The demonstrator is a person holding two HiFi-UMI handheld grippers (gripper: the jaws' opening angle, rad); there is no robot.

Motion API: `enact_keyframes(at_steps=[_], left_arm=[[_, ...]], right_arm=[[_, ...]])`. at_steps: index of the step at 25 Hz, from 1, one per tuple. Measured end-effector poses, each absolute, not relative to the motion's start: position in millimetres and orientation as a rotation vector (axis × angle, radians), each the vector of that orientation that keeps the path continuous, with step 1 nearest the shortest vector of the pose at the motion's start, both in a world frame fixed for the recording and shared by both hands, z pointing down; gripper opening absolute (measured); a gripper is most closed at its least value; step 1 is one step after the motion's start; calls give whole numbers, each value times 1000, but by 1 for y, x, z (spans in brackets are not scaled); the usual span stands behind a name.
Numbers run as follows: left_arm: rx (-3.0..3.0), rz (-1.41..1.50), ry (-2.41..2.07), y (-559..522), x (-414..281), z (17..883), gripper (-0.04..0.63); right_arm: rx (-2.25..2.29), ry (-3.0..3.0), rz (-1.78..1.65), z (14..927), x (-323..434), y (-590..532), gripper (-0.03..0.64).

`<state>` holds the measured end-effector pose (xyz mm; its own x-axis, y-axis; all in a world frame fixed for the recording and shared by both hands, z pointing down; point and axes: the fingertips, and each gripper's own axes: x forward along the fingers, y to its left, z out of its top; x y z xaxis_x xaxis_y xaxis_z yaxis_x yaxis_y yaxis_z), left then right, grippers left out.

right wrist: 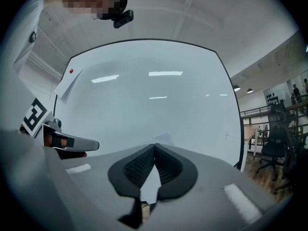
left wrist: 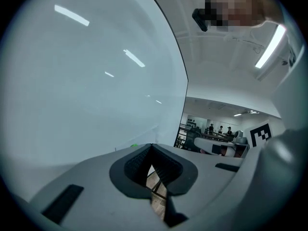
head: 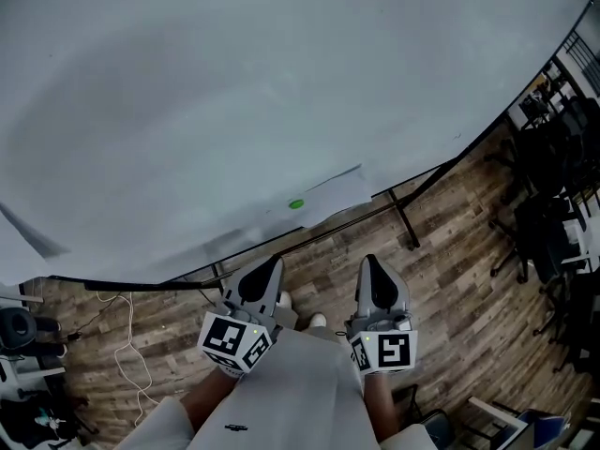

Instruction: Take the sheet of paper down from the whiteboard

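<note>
A white sheet of paper (head: 330, 195) hangs low on the big whiteboard (head: 234, 92), pinned by a green magnet (head: 296, 203). My left gripper (head: 275, 262) and right gripper (head: 369, 262) hover side by side just below the board's bottom edge, both shut and empty, short of the sheet. In the right gripper view the sheet (right wrist: 164, 138) peeks over the closed right gripper (right wrist: 154, 146), and the left gripper's body (right wrist: 72, 142) shows at the left. In the left gripper view the green magnet (left wrist: 134, 146) sits just above the closed left gripper (left wrist: 152, 146).
A second sheet (head: 33, 235) hangs at the board's left, held by a red magnet (right wrist: 71, 71). The board's black stand leg (head: 406, 221) meets the wood floor. Office chairs (head: 553, 204) crowd the right side, and a white cable (head: 127, 350) lies on the floor at left.
</note>
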<state>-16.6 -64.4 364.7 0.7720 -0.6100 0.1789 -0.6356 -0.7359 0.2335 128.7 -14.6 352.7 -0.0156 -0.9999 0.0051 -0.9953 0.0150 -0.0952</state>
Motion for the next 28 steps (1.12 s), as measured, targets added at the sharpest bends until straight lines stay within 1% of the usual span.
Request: enact_keyframes(at_steps=[5, 8, 13, 23, 28], left_arm=[[2685, 80, -920, -74, -14, 366, 6], [2692, 51, -901, -76, -20, 363, 6], [2683, 61, -874, -81, -13, 371, 6], [2612, 89, -1010, -91, -22, 377, 6], [2591, 107, -1062, -91, -23, 383, 6]], right_arm=[[-2206, 2166, -93, 351, 131, -23, 2], [-2209, 2164, -80, 352, 121, -27, 2], [-2209, 2181, -70, 354, 117, -32, 2], [-2107, 2305, -102, 355, 117, -49, 2], [-2005, 2384, -123, 359, 102, -67, 3]])
